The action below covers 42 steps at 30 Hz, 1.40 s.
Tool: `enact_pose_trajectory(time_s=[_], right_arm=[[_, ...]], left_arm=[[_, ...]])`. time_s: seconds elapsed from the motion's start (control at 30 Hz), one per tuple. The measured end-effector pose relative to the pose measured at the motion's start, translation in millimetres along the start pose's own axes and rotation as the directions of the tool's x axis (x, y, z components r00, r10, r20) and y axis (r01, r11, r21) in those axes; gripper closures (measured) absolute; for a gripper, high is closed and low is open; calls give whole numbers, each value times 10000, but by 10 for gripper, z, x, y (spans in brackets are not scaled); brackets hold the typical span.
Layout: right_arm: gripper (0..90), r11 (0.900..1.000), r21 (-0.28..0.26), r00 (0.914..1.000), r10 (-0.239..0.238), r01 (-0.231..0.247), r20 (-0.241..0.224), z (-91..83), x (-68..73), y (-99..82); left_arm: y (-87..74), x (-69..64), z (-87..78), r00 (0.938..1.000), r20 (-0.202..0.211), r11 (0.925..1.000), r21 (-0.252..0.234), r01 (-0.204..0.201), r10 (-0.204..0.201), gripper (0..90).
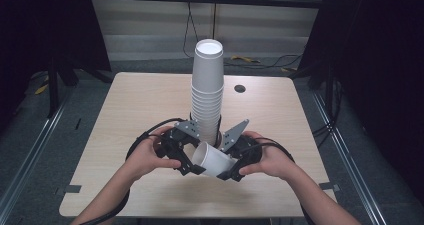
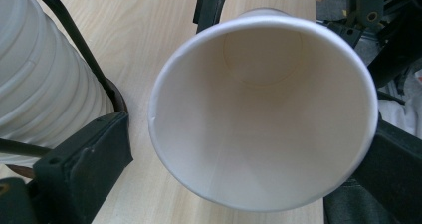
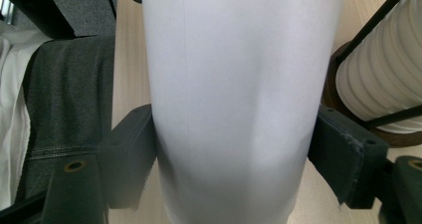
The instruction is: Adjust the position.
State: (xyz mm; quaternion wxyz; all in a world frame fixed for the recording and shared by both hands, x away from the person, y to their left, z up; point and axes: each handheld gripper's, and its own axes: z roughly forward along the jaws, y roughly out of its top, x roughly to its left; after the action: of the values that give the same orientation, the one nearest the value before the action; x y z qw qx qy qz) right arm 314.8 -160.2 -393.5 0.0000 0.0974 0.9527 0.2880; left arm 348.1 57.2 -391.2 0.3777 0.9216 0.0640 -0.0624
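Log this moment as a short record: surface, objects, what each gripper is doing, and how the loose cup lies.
surface: wooden table
stack: tall stack of white cups, upright, mid-table
loose cup: single white cup, on its side off the table, mouth toward the left gripper
right gripper: jaws pressed on the cup's sides
left gripper: jaws either side of the cup's rim; contact unclear
hands: one on each gripper, near the table's front edge

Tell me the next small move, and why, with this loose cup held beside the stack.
Probably lift the loose cup with the right claw, whose jaws squeeze its wall. It lies tilted, mouth toward the left claw, whose jaws flank the rim without clearly gripping. The stack stands just behind.
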Motion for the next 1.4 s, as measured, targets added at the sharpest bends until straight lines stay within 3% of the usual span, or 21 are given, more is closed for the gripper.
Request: enact_pose_trajectory(time_s=[0.4, 0.57, 0.77, 1.13, 1.4], right_arm=[[236, 9998, -183, 9999, -64, 66, 89, 9, 4, -5], [236, 9997, -221, 9999, -63, 66, 109, 10, 1, -3], [237, 9995, -299, 9998, -86, 90, 157, -3, 0, -4], [238, 9991, -420, 9999, 82, -77, 125, 40, -16, -18], [237, 9987, -447, 9996, 266, -261, 105, 56, -10, -6]], left_arm=[[-4, -3, 4, 9998, 94, 9999, 13, 146, -146, 22], [2, -8, 2, 9996, 225, 9998, -97, 162, -160, 82], [-3, -7, 3, 9996, 251, 9998, -164, 139, -135, 93], [69, -53, -35, 9998, -194, 9994, -359, -15, 8, 111], [78, -59, -49, 9998, -208, 9993, -374, -35, 27, 118]])
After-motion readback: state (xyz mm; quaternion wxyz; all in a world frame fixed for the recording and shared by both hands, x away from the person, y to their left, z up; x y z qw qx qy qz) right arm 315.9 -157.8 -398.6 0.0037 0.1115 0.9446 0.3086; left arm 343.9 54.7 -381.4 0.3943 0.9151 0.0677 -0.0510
